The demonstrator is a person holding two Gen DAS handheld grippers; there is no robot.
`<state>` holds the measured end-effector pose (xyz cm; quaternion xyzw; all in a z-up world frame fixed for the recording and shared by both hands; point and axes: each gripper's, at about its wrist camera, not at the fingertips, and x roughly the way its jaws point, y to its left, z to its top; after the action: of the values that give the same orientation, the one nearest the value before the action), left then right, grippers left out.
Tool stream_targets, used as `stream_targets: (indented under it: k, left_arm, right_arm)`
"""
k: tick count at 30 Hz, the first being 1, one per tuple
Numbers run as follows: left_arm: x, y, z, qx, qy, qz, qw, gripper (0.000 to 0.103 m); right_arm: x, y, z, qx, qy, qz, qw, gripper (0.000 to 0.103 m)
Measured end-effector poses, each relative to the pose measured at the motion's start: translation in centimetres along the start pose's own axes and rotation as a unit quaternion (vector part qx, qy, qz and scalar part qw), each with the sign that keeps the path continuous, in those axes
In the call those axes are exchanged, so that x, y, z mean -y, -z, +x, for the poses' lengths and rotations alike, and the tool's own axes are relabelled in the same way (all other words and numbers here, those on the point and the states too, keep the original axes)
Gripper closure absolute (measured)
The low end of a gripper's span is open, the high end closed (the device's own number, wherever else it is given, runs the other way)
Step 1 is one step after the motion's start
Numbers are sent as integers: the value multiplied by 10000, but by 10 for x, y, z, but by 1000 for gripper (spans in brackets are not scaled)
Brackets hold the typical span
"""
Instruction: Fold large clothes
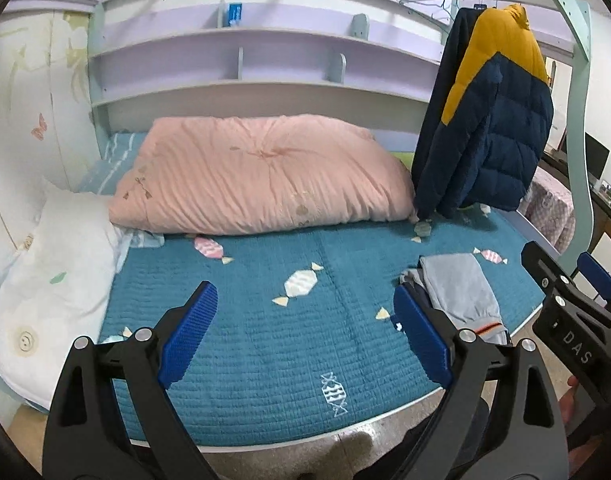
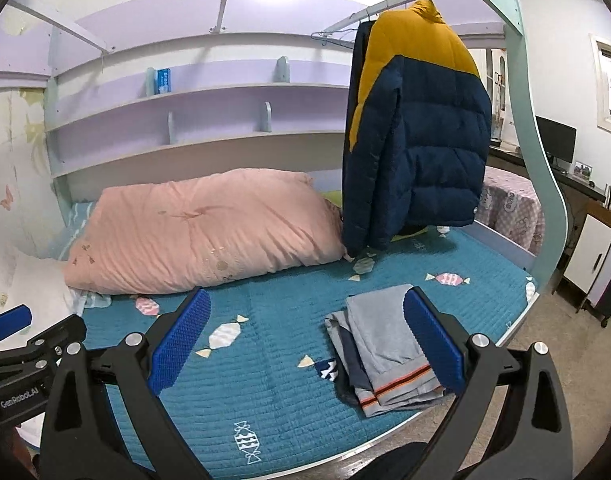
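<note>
Both hand-held grippers, left [image 1: 301, 336] and right [image 2: 305, 340], gaped empty above the teal quilted bed [image 2: 273, 392]. Folded grey trousers [image 2: 389, 348] lay near its front edge; beyond, a navy-and-yellow puffer jacket [image 2: 421, 140] hung beside a pink duvet [image 2: 201, 232].

Looking forward from the near edge of the bed [image 1: 265, 340], raised slightly and angled down toward the headboard shelves [image 1: 265, 64]. Left wrist view set leftward, right wrist view rightward; shared: pink quilt [image 2: 201, 232], hanging jacket [image 2: 425, 152], folded clothes [image 2: 385, 344].
</note>
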<state>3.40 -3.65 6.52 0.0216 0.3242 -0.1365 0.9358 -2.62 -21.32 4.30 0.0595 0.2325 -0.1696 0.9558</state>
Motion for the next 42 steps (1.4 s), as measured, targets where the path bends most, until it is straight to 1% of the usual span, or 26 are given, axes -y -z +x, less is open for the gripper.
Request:
stream_targets:
  k: [3, 8, 13, 16, 20, 28, 31, 34, 42]
  left_arm:
    - [3, -4, -10, 125, -46, 119, 9998, 13]
    - [3, -9, -29, 282, -110, 34, 9995, 12]
    - [4, -10, -40, 290, -100, 42, 9995, 12]
    - [4, -9, -43, 304, -106, 46, 9995, 12]
    - [7, -10, -41, 169, -58, 84, 9998, 11]
    - [12, -11, -42, 140, 55, 138, 9998, 11]
    - [15, -11, -42, 114, 43, 175, 9998, 11]
    - [15, -11, -42, 91, 99, 123, 9998, 11]
    - [22, -10, -38, -52, 226, 179, 9996, 11]
  right_arm:
    - [-1, -5, -9, 120, -16, -21, 9999, 9]
    - [-3, -10, -24, 349, 61, -164, 9992, 9]
    - [-3, -10, -34, 411, 86, -181, 9990, 9]
    - [-2, -9, -36, 383, 81, -210, 9990, 9]
    - [-2, -10, -33, 302, 23, -218, 9993, 9]
    - [-3, -8, -36, 226, 79, -201, 9995, 9]
    - [-3, -7, -37, 195, 132, -220, 9995, 9]
    - [-3, -7, -38, 163, 133, -199, 9996, 9]
    - [0, -5, -41, 125, 349, -204, 9991, 9]
